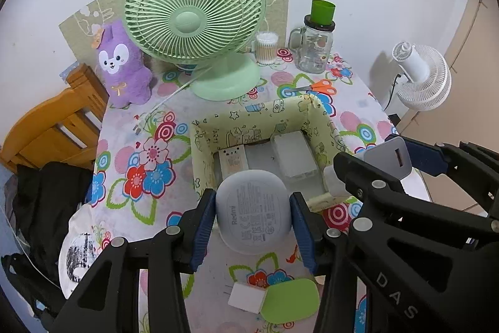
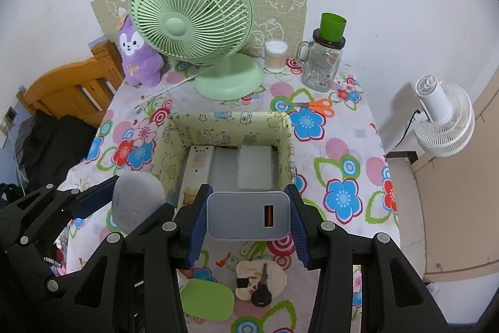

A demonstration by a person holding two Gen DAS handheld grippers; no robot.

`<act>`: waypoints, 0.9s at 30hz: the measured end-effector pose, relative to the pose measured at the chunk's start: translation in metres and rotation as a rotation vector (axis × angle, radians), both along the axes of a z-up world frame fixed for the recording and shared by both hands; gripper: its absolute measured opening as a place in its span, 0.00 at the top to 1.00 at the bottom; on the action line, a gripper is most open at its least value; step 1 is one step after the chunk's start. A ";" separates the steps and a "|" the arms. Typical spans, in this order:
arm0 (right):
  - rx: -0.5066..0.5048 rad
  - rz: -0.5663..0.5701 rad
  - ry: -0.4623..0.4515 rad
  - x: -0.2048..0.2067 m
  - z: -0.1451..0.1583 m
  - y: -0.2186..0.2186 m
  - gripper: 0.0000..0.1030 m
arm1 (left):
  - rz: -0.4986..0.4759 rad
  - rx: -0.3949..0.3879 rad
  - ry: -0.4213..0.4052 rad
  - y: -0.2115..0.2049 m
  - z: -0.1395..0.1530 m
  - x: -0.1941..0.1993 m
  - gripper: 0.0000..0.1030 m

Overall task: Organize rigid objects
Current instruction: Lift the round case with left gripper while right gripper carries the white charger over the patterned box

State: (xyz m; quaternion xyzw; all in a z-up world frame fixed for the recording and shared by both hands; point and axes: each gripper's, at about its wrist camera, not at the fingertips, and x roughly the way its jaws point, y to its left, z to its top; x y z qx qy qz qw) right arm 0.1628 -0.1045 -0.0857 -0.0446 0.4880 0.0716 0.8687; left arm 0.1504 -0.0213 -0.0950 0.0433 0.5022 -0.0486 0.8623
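Observation:
My left gripper (image 1: 253, 217) is shut on a pale grey Redmi earbud case (image 1: 253, 208), held above the near edge of a yellow patterned open box (image 1: 259, 111). My right gripper (image 2: 248, 216) is shut on a grey USB charger (image 2: 248, 215), held above the same box's (image 2: 227, 119) near edge. The box holds a white power strip (image 2: 198, 167) on the left and a white flat box (image 2: 255, 166) on the right. The right gripper with the charger (image 1: 389, 156) shows in the left wrist view; the left one with the earbud case (image 2: 137, 202) shows in the right wrist view.
On the flowered tablecloth: a green oval case (image 2: 207, 300), a small white box (image 1: 246, 298), a key on a round cream item (image 2: 260, 280), orange scissors (image 2: 315, 105), a green desk fan (image 2: 193, 24), a glass jar (image 2: 322, 64), cotton swabs (image 2: 275, 55), a purple plush (image 2: 138, 58). A white fan (image 2: 443, 117) stands right.

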 end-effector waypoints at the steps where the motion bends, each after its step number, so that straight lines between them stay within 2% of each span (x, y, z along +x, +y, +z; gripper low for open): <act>1: -0.003 -0.001 0.001 0.003 -0.001 0.001 0.51 | -0.001 0.001 0.000 0.000 -0.001 0.004 0.52; 16: -0.040 -0.034 0.027 0.050 -0.020 0.007 0.51 | -0.018 -0.031 0.026 0.007 -0.025 0.051 0.52; 27: -0.036 -0.050 0.051 0.065 -0.037 0.007 0.51 | 0.000 -0.060 0.057 0.012 -0.050 0.072 0.52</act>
